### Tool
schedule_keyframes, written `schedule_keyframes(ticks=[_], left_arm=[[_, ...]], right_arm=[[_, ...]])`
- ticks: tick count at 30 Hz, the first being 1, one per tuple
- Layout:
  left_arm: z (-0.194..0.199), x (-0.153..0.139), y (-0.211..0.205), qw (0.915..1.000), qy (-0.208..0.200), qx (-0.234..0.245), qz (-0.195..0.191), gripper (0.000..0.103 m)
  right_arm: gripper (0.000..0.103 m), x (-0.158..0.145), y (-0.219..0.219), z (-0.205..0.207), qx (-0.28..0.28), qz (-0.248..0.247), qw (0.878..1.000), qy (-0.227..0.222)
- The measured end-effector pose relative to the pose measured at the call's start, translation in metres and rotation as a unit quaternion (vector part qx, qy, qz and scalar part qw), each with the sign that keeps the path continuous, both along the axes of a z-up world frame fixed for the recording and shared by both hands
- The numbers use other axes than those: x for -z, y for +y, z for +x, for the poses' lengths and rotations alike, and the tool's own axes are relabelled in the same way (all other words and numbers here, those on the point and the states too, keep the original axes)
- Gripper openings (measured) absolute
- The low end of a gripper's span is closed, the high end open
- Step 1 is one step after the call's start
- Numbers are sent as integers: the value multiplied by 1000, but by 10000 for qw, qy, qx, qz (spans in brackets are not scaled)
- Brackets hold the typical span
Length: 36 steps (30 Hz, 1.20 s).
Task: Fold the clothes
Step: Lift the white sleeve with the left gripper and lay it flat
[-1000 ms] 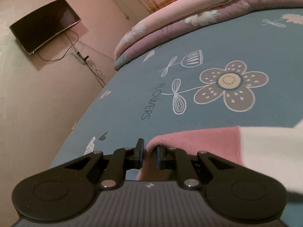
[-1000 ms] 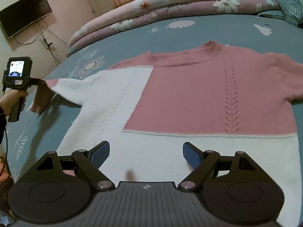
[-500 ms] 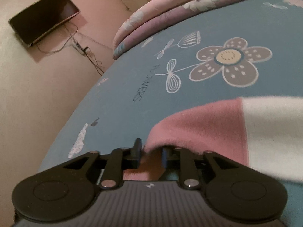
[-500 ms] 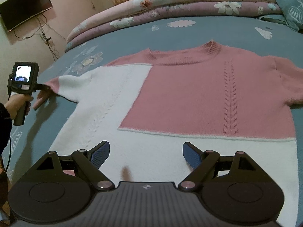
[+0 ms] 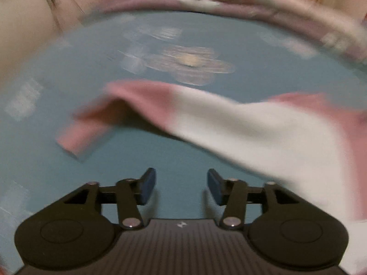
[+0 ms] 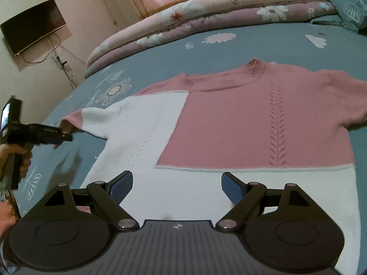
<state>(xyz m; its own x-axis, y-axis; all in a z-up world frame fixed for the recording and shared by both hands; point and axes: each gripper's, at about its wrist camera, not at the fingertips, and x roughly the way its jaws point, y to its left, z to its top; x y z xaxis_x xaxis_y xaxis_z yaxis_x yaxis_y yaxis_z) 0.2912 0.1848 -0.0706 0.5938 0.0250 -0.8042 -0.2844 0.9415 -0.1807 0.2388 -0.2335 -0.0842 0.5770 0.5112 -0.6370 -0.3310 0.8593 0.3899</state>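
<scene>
Both tools stand apart and empty: the left tool [image 5: 179,186] has just been opening beside the sweater's [image 6: 229,123] pink sleeve cuff [image 5: 87,135], the right tool [image 6: 176,186] over the hem; sweater lies flat on the bed [image 6: 263,45].

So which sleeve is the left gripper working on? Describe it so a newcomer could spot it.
Start at the blue flower-print bedsheet, where a pink and white sweater lies flat. Follow its white panel outward to the short sleeve beside the big printed flower. Unlike the all-pink opposite sleeve, it is white with a pink cuff.
</scene>
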Motion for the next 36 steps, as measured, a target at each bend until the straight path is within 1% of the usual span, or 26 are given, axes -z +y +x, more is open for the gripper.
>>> schedule_keyframes(ticks=[1, 2, 3, 5, 8, 9, 12, 15, 19, 20, 21, 23, 24, 26, 28, 29, 31, 32, 34, 35, 36], left_arm=[[-2, 4, -3, 9980, -101, 34, -630, 61], [-3, 10, -7, 9922, -195, 65, -1233, 61], [-1, 17, -13, 9856, -253, 94, -1672, 61], [4, 28, -25, 9792, -293, 166, -2001, 61], [15, 47, -35, 9733, -307, 101, -2272, 60], [18, 52, -35, 9718, -340, 27, -2334, 59], [26, 58, -32, 9662, -528, -75, -2521, 59], [36, 62, -28, 9634, -664, -132, -2595, 59], [43, 64, -27, 9633, -864, -93, -2541, 58], [43, 64, -28, 9650, -908, -52, -2459, 56], [45, 61, -31, 9689, -945, 3, -2286, 53], [47, 54, -37, 9773, -983, 90, -1877, 28], [48, 49, -39, 9813, -987, 128, -1645, 24], [47, 39, -40, 9845, -1097, 171, -1359, 18], [50, 29, -42, 9868, -1132, 275, -1125, 18], [52, 25, -45, 9893, -1129, 308, -870, 18], [54, 19, -50, 9920, -1206, 323, -211, 18], [57, 21, -50, 9930, -1148, 293, -14, 19], [64, 31, -44, 9960, -891, 101, -57, 19], [66, 36, -41, 9970, -756, 50, -162, 19], [64, 39, -39, 9971, -725, -25, -228, 20]], right_arm=[[88, 1, -1, 0, 8, 29, 10000, 26], [88, 1, 0, 1, 10, 44, 10000, 46], [88, 2, 0, 1, 15, 45, 10000, 69], [88, 3, 0, 1, 5, 25, 10000, 78], [88, 4, 0, 1, -15, 0, 10000, 75], [88, 4, 0, 2, -3, -3, 10000, 82], [88, 5, -2, 4, 33, 1, 10000, 85], [88, 5, -3, 7, 33, 84, 9999, 50], [88, 7, -2, 7, 6, 63, 10000, 33], [88, 7, -1, 6, -7, 53, 10000, 25], [88, 7, -1, 6, -25, 47, 10000, 8], [88, 6, 0, 4, -13, 35, 10000, -20], [88, 7, 1, 4, -12, 12, 10000, -27], [88, 7, 1, 3, 2, -40, 10000, -42], [89, 7, 2, 3, -2, -57, 10000, -31], [89, 8, 2, 3, -11, -57, 10000, -21], [89, 8, 3, 3, -18, -63, 10000, -6], [89, 9, 4, 2, -39, -77, 10000, -7], [89, 8, 5, 2, -70, -103, 9999, -27], [89, 8, 6, 1, -89, -117, 9999, -42], [89, 7, 6, 1, -101, -135, 9998, -62]])
